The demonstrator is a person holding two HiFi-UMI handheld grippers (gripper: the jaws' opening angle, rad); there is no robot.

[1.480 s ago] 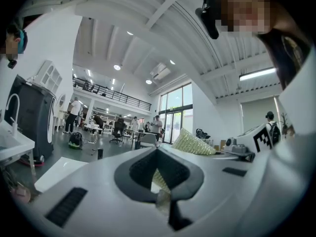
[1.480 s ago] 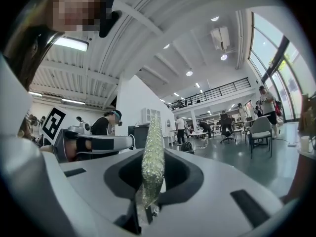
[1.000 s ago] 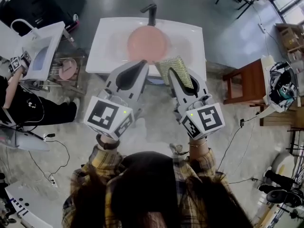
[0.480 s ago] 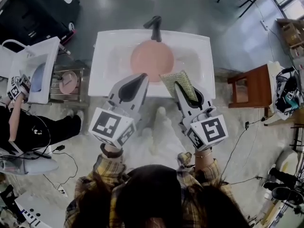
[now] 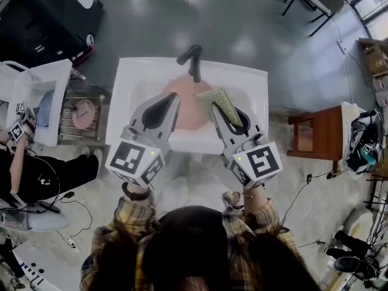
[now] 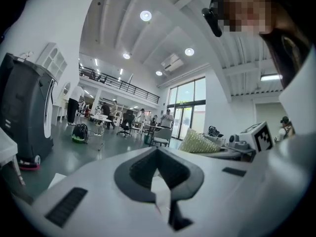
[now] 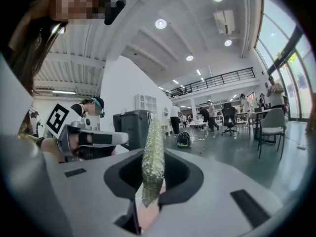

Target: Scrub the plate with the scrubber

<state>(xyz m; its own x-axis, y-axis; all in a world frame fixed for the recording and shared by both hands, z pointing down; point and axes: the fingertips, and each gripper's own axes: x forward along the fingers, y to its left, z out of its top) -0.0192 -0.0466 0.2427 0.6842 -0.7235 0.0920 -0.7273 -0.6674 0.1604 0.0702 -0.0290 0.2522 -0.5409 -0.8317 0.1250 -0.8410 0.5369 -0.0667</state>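
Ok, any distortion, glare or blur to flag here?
Head view: mild barrel bending at the edges, ceiling lights glaring off the grey floor, round pink plate sharp. Left gripper view: heavy fisheye, dark corners. Right gripper view: same fisheye; glittery green scrubber sharp, windows bright.

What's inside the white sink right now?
A pink plate lies in the sink by the black faucet. The left gripper and the scrubber in the right gripper cover its near edge; what lies under them cannot be seen.
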